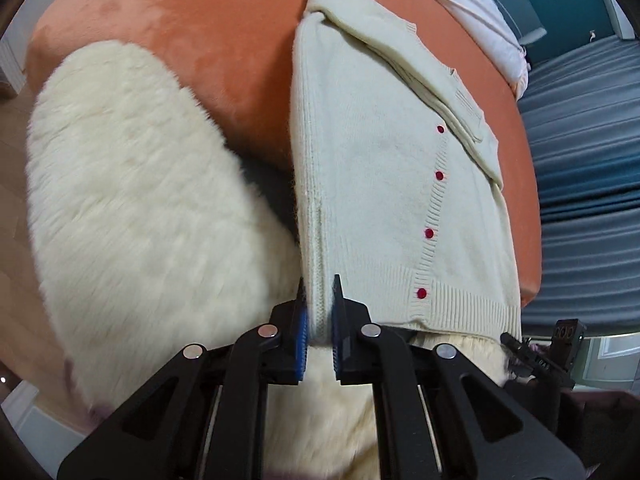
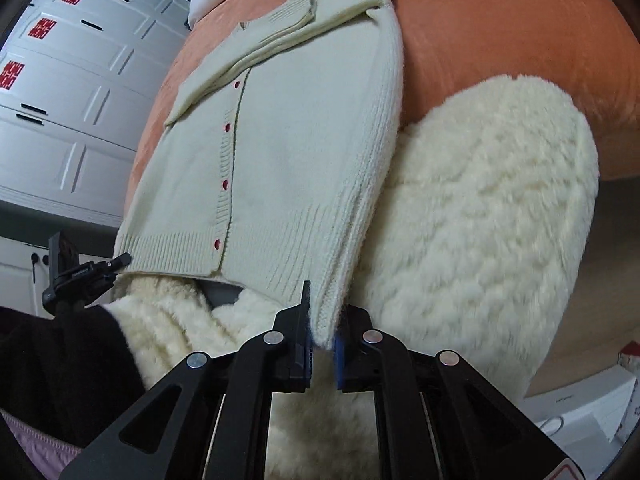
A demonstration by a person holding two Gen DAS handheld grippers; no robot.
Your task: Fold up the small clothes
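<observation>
We see a cream cardigan [image 1: 372, 184] in the middle of the left wrist view, lying on an orange blanket [image 1: 208, 20]. It has little red buttons [image 1: 439, 176] in a line down the front. One sleeve [image 1: 404, 60] is folded across the top of it. In the right wrist view the cardigan [image 2: 288, 140] fills the upper middle, and the orange blanket [image 2: 500, 20] shows in the upper right.

Our left gripper [image 1: 320, 308] sits at the bottom middle of its view. Its two fingers are pinching a ribbed edge of the cardigan near the hem. Our right gripper [image 2: 324, 320] is at the bottom middle of its own view, and it is pinching a knitted edge of the cardigan too.

A fluffy white cushion [image 1: 140, 208] lies just beside the cardigan, on the left of the left wrist view. In the right wrist view the fluffy cushion [image 2: 480, 208] fills the right side. White cupboard doors [image 2: 72, 80] with red stickers stand in the upper left there.
</observation>
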